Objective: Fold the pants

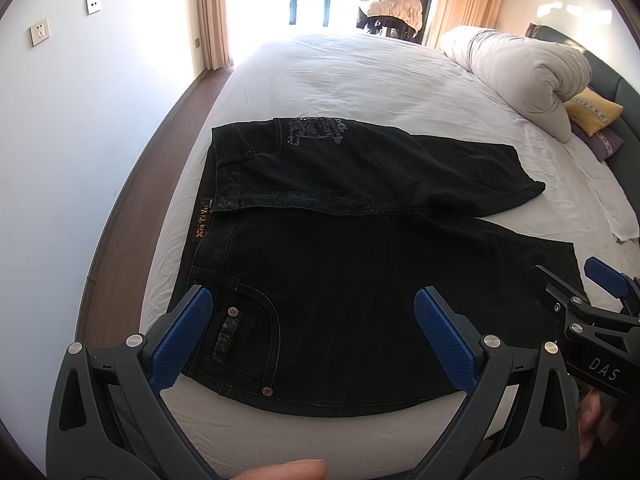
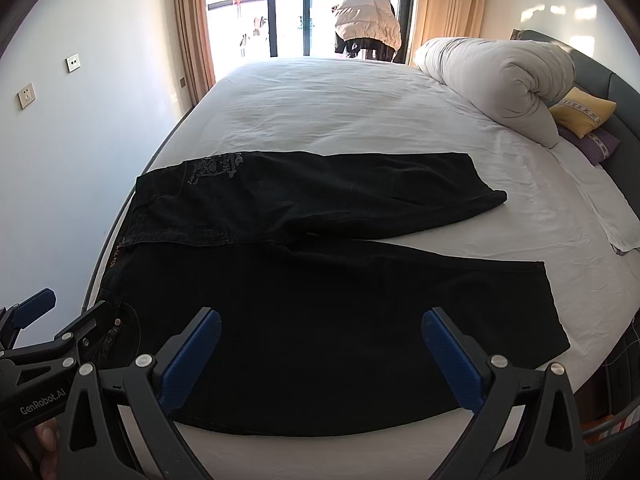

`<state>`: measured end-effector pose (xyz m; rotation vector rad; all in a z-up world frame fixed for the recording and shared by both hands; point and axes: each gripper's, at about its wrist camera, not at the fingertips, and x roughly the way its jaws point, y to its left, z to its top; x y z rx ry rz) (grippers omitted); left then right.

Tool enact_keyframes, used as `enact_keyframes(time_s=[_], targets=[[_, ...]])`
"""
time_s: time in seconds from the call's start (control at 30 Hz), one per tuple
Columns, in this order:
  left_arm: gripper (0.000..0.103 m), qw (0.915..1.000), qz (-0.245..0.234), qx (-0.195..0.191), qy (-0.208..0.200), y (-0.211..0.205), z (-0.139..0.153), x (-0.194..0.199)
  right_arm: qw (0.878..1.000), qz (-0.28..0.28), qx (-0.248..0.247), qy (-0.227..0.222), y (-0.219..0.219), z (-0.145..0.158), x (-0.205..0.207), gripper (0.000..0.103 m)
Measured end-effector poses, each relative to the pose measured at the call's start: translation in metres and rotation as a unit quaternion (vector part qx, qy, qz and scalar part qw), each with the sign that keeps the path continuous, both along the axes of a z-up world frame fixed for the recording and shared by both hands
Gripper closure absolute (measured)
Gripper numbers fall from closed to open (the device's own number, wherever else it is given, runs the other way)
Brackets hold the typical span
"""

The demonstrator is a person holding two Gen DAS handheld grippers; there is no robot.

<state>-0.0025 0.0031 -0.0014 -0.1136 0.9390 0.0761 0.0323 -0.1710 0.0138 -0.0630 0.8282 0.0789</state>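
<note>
Pants [image 1: 360,280] of black denim, spread flat across the near part of a bed [image 1: 340,80] with a white sheet, waistband toward the left edge, both legs running right. Far leg [image 1: 400,168] partly turned over, hem curled; near leg [image 2: 360,320] smooth and wider, its hem close to the bed's right side. Orange-lettered waist label [image 1: 199,220] at the left end; pale embroidered pocket design [image 1: 316,130] on the far half; riveted front pocket [image 1: 240,332] near the lower left.

Left gripper [image 1: 312,340] hovering low above the near waist area, blue-padded fingers [image 1: 182,340] spread wide, nothing between them. Right gripper [image 2: 322,360] likewise spread wide over the near leg, pinching nothing; seen too at the right edge of the left wrist view. Whether any fingertip actually touches the cloth: cannot tell.

Around the pants: rolled white duvet [image 1: 520,76] along the far right, by a dark headboard [image 2: 592,68]. Yellow cushion [image 1: 592,114] tucked just behind it, atop a purple pillow [image 1: 600,142]. Folded white cloth [image 2: 612,212] lying on the sheet near the right edge, apart from the leg hems. Puffy cream jacket [image 2: 368,22] draped over something dark by the bright window [image 2: 280,4], flanked by tan curtains [image 2: 448,4]. Wall sockets [image 1: 40,32] on the left wall, strip of wooden floor [image 1: 132,184] between wall and bed. Nothing lying on top of the pants.
</note>
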Motion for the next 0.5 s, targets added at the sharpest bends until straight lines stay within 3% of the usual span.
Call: enact_keyframes(time_s=[0.5], targets=[[0.000,1.0000,-0.002,0.001,0.000,-0.006,-0.008,-0.004,1.000,-0.001,-0.001,0.003,0.007,-0.011,0.000,0.000]])
